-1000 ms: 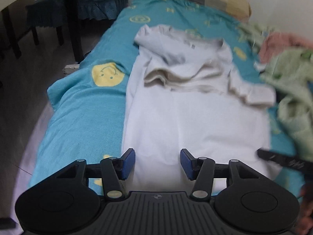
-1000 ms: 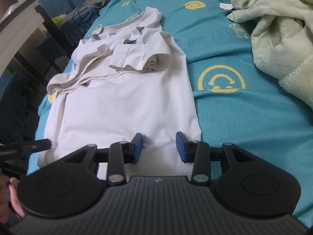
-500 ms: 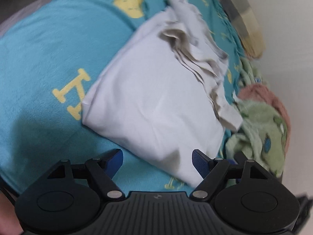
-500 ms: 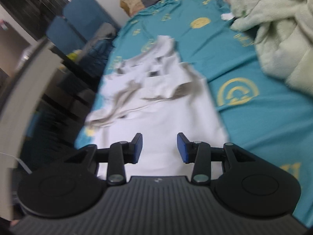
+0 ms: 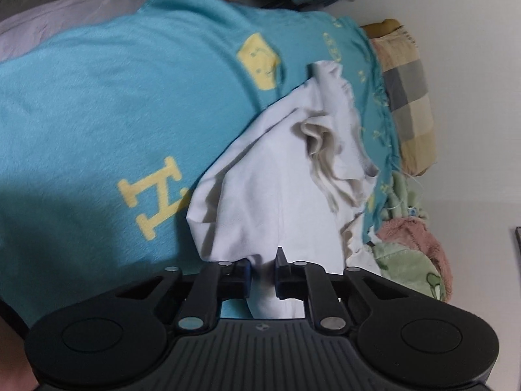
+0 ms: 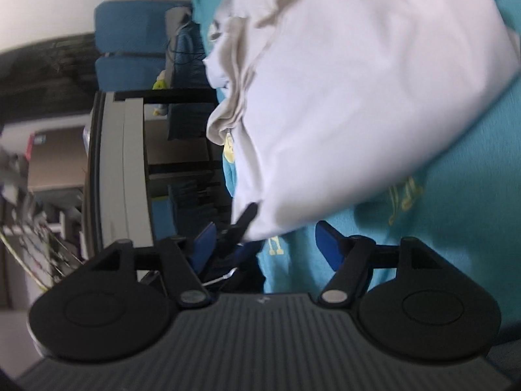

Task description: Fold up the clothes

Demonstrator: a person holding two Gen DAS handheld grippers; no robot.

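While the white shirt (image 5: 276,195) lies on the teal blanket (image 5: 97,114), the left gripper (image 5: 263,273) pinches the shirt's near edge, and cloth is bunched between its two fingers, which sit close together. Beyond that pinched edge, the shirt spreads out flat, and past the flat part its sleeves and collar are piled in wrinkly folds. Left of the shirt, a yellow letter H (image 5: 153,198) shows on the blanket, with a yellow smiley face (image 5: 260,62) farther off. On the shirt's other side sit a plaid pillow (image 5: 410,97) and a fluffy pink and green blanket (image 5: 413,254). From the right wrist view, the right gripper (image 6: 263,247) has its blue fingers (image 6: 327,244) spread wide apart, and nothing is between them. The shirt (image 6: 358,97) fills the space just beyond those fingers, and its near corner hangs a little above the blanket (image 6: 472,211). A dark thin thing sits at that corner, maybe a finger of the other gripper, but the picture is too blurry to be sure. Left of the shirt stand a grey desk (image 6: 120,169) and a blue chair (image 6: 130,39).
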